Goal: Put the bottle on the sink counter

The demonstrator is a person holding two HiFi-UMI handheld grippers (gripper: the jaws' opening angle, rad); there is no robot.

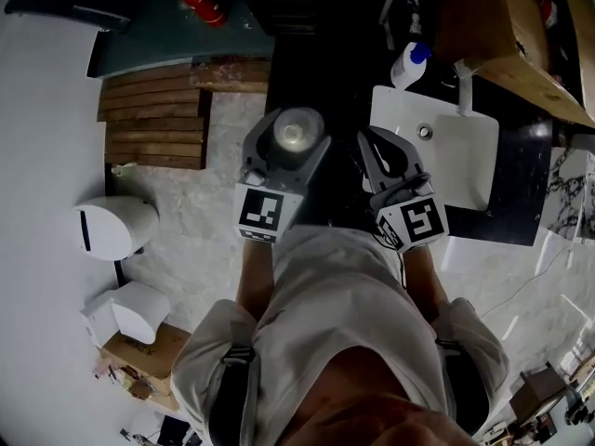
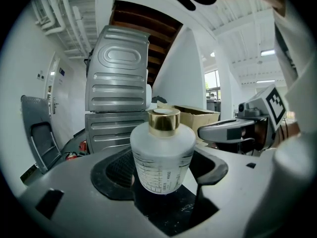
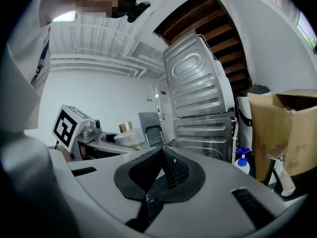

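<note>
In the head view, only the round top of the frosted white bottle with a gold cap (image 1: 296,136) shows. The left gripper (image 1: 294,124) covers its sides. In the left gripper view the bottle's bottom is hidden behind the grey gripper body. The small black print (image 2: 166,175) on it is too tiny to read.

In the head view, the right gripper (image 1: 372,142) hides the near left corner of the white square sink (image 1: 456,156). In the right gripper view only the upper part of the white spray bottle with a blue top (image 3: 241,161) shows. The brown cardboard box (image 3: 282,133) is cut off by the picture's edge. Things in the head view's bottom corners are too dark and small to tell.
</note>
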